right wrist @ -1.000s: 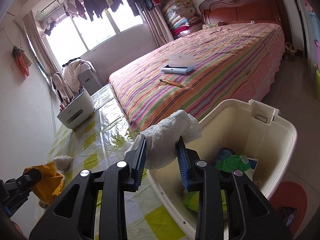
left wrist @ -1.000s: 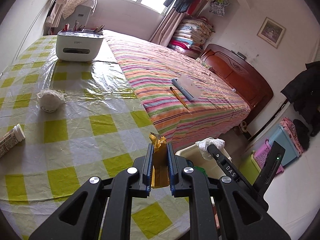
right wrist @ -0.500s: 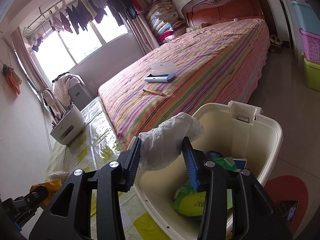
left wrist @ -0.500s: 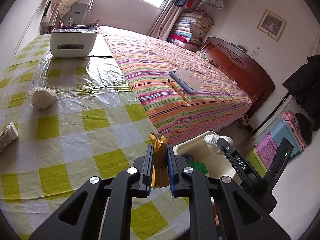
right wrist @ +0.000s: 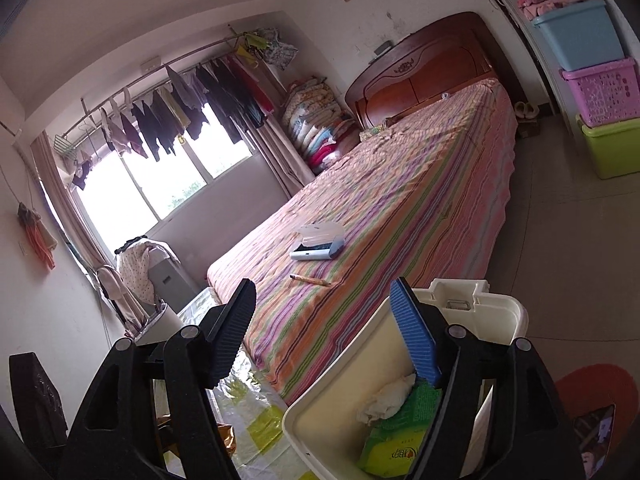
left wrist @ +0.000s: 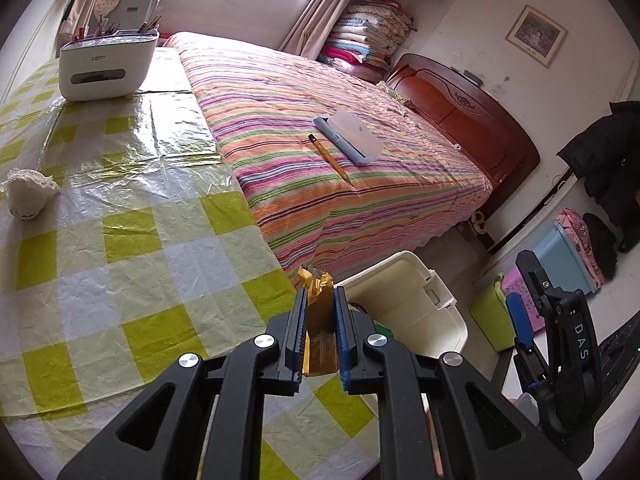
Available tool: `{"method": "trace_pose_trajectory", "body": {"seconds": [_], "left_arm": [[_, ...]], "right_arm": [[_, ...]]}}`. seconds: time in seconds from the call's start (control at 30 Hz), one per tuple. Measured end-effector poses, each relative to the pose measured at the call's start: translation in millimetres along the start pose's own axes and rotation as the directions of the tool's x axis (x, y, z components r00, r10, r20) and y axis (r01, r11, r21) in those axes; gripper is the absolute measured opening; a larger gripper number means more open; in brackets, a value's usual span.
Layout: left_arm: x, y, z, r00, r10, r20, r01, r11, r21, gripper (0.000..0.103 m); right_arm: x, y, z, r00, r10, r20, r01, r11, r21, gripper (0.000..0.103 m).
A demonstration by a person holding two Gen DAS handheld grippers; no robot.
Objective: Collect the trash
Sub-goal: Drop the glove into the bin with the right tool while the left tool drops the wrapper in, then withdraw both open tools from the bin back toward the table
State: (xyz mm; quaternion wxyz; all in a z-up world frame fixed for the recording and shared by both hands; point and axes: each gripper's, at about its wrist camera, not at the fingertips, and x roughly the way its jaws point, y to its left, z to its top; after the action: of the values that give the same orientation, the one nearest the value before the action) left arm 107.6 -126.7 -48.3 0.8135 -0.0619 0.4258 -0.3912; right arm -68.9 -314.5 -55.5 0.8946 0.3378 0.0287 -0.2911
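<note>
My left gripper (left wrist: 319, 300) is shut on a gold foil wrapper (left wrist: 318, 326), held over the table's right edge beside the cream trash bin (left wrist: 420, 280). My right gripper (right wrist: 324, 304) is open and empty above the cream trash bin (right wrist: 500, 320). A crumpled white tissue (right wrist: 386, 400) lies inside that bin on a green packet (right wrist: 394, 440). The right gripper also shows in the left wrist view (left wrist: 532, 312), at the right. A white crumpled ball (left wrist: 26, 196) lies on the checkered tablecloth (left wrist: 120, 240) at the left.
A white desk organizer (left wrist: 106, 66) stands at the table's far end. The striped bed (left wrist: 340, 160) next to the table carries a pencil (left wrist: 330, 158) and a blue case (left wrist: 348, 140). Coloured storage bins (right wrist: 596, 88) stand by the wall.
My right gripper opened and the white tissue dropped into the bin; the gripper then tilted upward. My left gripper kept the gold wrapper and moved right toward the bin.
</note>
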Motion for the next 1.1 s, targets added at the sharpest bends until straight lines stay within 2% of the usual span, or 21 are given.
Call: {"method": "trace_pose_trajectory", "body": {"seconds": [0.17, 0.33, 0.53, 0.57, 0.63, 0.67, 0.7, 0.77, 0.97, 1.1], "left_arm": [[27.6, -18.1, 0.3, 0.999, -0.018, -0.043, 0.019, 0.999, 0.036, 0.013], [54.9, -30.7, 1.6, 0.995, -0.036, -0.094, 0.042, 0.998, 0.054, 0.013], [74.1, -51.7, 3.2, 0.991, -0.071, -0.113, 0.082, 0.992, 0.095, 0.014], [76.2, -54.7, 2.6, 0.990, -0.080, -0.118, 0.092, 0.991, 0.102, 0.016], [80.0, -59.4, 0.9, 0.989, -0.075, -0.128, 0.090, 0.990, 0.111, 0.043], [79.5, -59.7, -0.1, 0.991, -0.068, -0.116, 0.080, 0.991, 0.106, 0.069], [76.3, -58.4, -0.6, 0.994, -0.063, -0.086, 0.071, 0.993, 0.097, 0.076], [69.5, -53.9, 0.4, 0.997, -0.056, -0.050, 0.059, 0.995, 0.082, 0.077], [42.8, -33.0, 5.4, 1.000, -0.005, -0.005, 0.005, 0.999, 0.051, 0.078], [12.3, -10.5, -0.6, 0.997, 0.067, 0.034, -0.069, 0.996, 0.064, 0.078]], "right_arm": [[-8.1, -2.3, 6.9, 0.998, 0.016, 0.059, -0.017, 1.000, 0.006, 0.070], [-10.4, -6.9, 8.4, 0.997, 0.022, 0.072, -0.024, 0.999, 0.026, 0.070], [-17.5, -10.2, 12.6, 0.993, 0.026, 0.116, -0.031, 0.999, 0.040, 0.070], [-18.5, -10.4, 13.4, 0.992, 0.027, 0.122, -0.032, 0.999, 0.040, 0.070], [-19.1, -12.9, 15.1, 0.991, 0.023, 0.130, -0.029, 0.998, 0.047, 0.070], [-19.1, -14.4, 15.6, 0.991, 0.020, 0.130, -0.027, 0.998, 0.051, 0.071], [-18.3, -15.6, 15.8, 0.992, 0.017, 0.127, -0.024, 0.998, 0.054, 0.071], [-17.1, -16.0, 15.8, 0.993, 0.016, 0.121, -0.023, 0.998, 0.055, 0.071], [-11.5, -10.7, 11.9, 0.996, 0.018, 0.092, -0.022, 0.999, 0.044, 0.073], [-8.8, -1.6, 7.3, 0.997, 0.025, 0.070, -0.026, 1.000, 0.013, 0.073]]}}
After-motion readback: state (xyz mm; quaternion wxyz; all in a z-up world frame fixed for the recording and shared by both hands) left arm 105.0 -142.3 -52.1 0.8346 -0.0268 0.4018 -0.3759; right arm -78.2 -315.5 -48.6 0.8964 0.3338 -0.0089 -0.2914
